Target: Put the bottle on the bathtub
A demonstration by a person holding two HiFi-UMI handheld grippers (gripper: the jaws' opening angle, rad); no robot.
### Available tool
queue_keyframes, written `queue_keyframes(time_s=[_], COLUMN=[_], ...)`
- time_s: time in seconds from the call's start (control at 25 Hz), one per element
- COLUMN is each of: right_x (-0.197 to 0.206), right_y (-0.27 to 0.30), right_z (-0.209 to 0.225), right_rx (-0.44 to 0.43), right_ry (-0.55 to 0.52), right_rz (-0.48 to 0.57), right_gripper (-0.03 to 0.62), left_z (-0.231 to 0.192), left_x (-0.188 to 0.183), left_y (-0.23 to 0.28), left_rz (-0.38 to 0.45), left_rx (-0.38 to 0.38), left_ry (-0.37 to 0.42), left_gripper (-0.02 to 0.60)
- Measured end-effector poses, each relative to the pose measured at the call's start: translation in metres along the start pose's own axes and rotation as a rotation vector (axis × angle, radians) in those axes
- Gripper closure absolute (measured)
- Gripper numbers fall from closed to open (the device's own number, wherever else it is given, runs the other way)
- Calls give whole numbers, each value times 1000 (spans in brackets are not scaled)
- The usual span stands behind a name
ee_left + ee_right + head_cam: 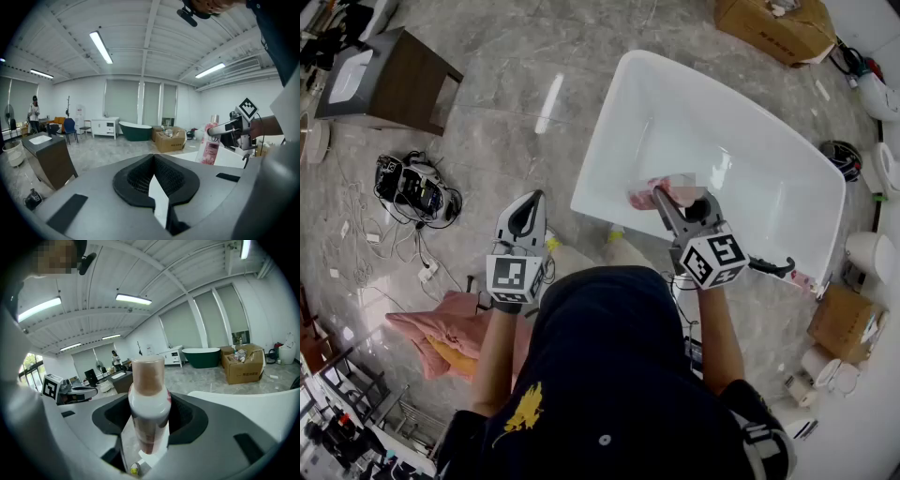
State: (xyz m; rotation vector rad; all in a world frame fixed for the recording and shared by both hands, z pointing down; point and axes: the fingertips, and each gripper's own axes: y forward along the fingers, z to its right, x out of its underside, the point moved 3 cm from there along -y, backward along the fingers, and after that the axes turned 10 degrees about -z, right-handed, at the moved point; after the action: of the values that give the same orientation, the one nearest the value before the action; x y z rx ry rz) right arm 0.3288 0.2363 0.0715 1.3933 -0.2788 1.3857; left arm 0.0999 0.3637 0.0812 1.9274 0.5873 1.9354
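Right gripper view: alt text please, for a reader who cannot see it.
The right claw grips a white bottle with a brownish cap, upright and close to the camera. Behind it are a white bathtub rim, grey floor, a dark green tub and an open cardboard box.

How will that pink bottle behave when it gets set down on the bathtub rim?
Probably tippy: the bottle looks tall and slim, and the bathtub rim looks narrow. Its round, glossy body could roll if it falls.

Grey tiled floor (516,103) with a cardboard box (773,28), a pink cloth (441,328), tangled cables (417,187) and a dark washstand (394,80).
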Motion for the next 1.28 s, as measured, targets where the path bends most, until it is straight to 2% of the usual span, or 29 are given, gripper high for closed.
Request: queue_keyframes(time_s=[0.2, 0.32, 0.44, 0.56, 0.72, 0.88, 1.12, 1.28], right_x=[5, 8, 7, 3, -9, -19, -38, -41], right_y=[-7, 5, 18, 25, 37, 67, 134, 170], right_z=[49, 60, 64, 69, 63, 59, 52, 58], right_rx=[-19, -19, -5, 31, 91, 138, 263, 344], right_ry=[-39, -47, -43, -43, -49, 25, 144, 148], right_rz=[-40, -49, -33, -17, 26, 55, 60, 31], right_gripper=[372, 373, 373, 373, 373, 373, 376, 376], left_z=[41, 33, 14, 3, -16, -45, -107, -140], left_x=[-9, -5, -3, -13, -38, -62, -69, -71], left_y=[16, 11, 10, 22, 58, 102, 170, 212], left_rz=[-7, -30, -52, -49, -32, 0, -8, -20], left_rx=[-43, -79, -109, -96, -19, 79, 297, 381], left_ry=[18, 35, 13, 28, 98, 125, 231, 257], left_gripper=[563, 563, 563, 563, 563, 563, 563, 563])
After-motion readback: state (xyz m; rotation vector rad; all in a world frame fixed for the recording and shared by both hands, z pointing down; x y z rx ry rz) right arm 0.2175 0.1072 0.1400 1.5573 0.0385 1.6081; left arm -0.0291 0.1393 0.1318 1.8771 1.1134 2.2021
